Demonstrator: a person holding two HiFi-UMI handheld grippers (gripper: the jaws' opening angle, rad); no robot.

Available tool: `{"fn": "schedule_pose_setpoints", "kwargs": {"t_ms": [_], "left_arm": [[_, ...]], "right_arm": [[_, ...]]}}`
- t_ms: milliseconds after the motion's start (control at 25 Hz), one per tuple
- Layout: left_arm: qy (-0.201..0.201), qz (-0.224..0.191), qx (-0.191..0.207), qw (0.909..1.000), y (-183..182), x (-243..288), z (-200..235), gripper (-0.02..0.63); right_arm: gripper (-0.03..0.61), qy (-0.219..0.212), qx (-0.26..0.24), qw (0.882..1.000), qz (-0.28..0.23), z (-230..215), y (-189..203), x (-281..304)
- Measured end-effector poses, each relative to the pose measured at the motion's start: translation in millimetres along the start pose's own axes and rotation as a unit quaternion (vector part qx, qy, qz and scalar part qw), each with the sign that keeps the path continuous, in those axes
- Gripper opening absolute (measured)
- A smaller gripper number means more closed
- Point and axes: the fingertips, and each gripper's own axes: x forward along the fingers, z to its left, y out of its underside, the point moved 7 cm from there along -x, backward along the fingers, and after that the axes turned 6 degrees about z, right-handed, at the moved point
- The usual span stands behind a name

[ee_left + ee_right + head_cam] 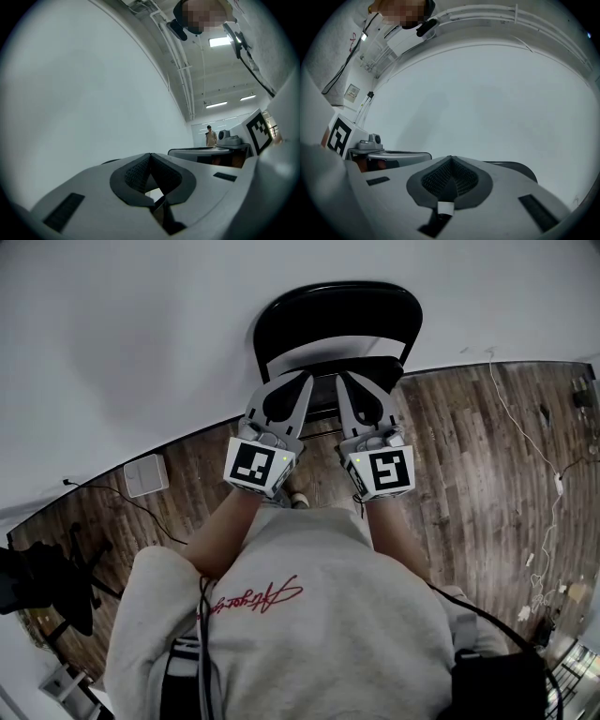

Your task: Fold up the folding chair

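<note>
A person in a pale grey sweatshirt (281, 615) is holding the left hand-held gripper (302, 381) and the right hand-held gripper (345, 381) side by side, each with its jaws pressed together on nothing. Just past their tips, the black folding chair (337, 310) is standing unfolded on the dark wooden floor (469, 446), near the white wall (141, 334).

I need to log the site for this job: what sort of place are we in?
Probably an indoor lab or studio workspace: a bare white wall, a wood-plank floor with loose cables trailing across it, and exposed ceiling pipes with strip lights overhead.
</note>
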Motion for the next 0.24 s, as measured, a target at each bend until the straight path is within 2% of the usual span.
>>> {"fn": "schedule_pose_setpoints", "kwargs": {"t_ms": [240], "left_arm": [[-0.004,-0.001,-0.003,1.0,-2.6,0.2,4.1,0.015]], "right_arm": [[0.015,-0.002,-0.001,1.0,0.003,0.2,-0.8,5.2]]}}
